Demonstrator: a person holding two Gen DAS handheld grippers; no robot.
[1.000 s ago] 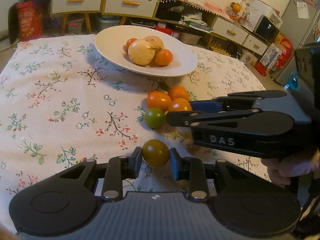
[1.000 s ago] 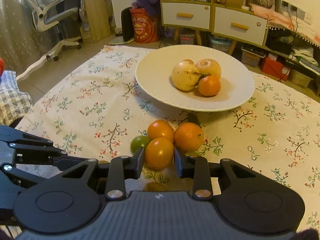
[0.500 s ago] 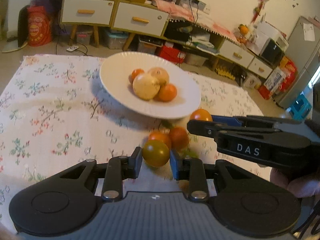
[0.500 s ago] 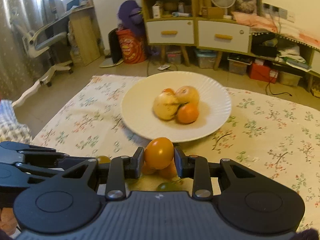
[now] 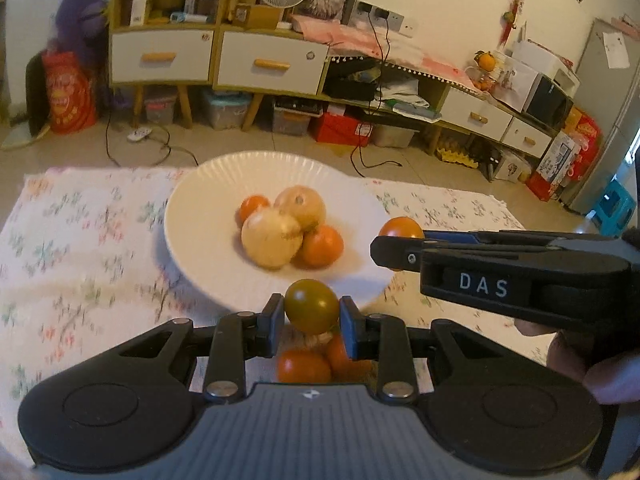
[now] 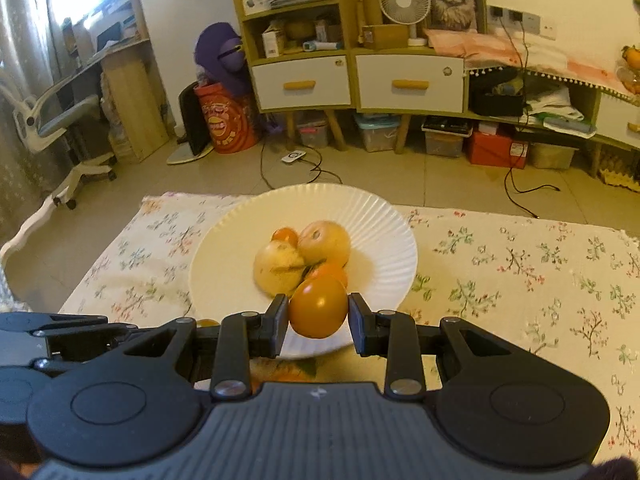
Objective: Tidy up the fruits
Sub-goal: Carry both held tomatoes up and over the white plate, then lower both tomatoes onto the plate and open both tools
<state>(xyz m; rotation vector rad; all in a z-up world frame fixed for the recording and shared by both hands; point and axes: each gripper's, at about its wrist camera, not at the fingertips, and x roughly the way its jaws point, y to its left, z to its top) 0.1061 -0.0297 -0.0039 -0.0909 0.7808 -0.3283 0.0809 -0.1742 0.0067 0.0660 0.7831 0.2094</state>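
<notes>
Floral tablecloth (image 6: 520, 264) spreads under and ahead of both my tools: pale fabric, printed sprigs in pink and green, blurred on the left wrist view. Ahead of my grippers sits the white plate (image 6: 384, 216), round, shallow, with a finely ribbed rim; it carries a small heap of fruit: two pale yellow round fruits (image 5: 272, 236) touching each other, and orange tomatoes (image 5: 322, 246) tucked against them, smooth and glossy. My right gripper (image 6: 318, 312) is clamped on an orange tomato (image 6: 318, 306), pads pressing it from both sides, the fruit held off the cloth over the near rim of the plate. Seen from my left side, that same tool crosses in from the right as a black matte body with white raised letters "DAS" (image 5: 483, 285), a blue strip along its upper finger, the orange tomato (image 5: 401, 227) peeking past its tip. My left gripper (image 5: 312, 314) is closed on a greenish-brown tomato (image 5: 312, 306), smooth, oval, darker than the rest, held clear of the cloth just short of the plate's near edge. Below my left fingers, two orange tomatoes (image 5: 304, 366) lie on the cloth, touching each other. Both tools are black plastic with blue-faced pads (image 5: 346, 328) and silver pivot screws. Beyond the plate, a red bag (image 6: 226, 120) stands on the floor with printing too blurred to read.
</notes>
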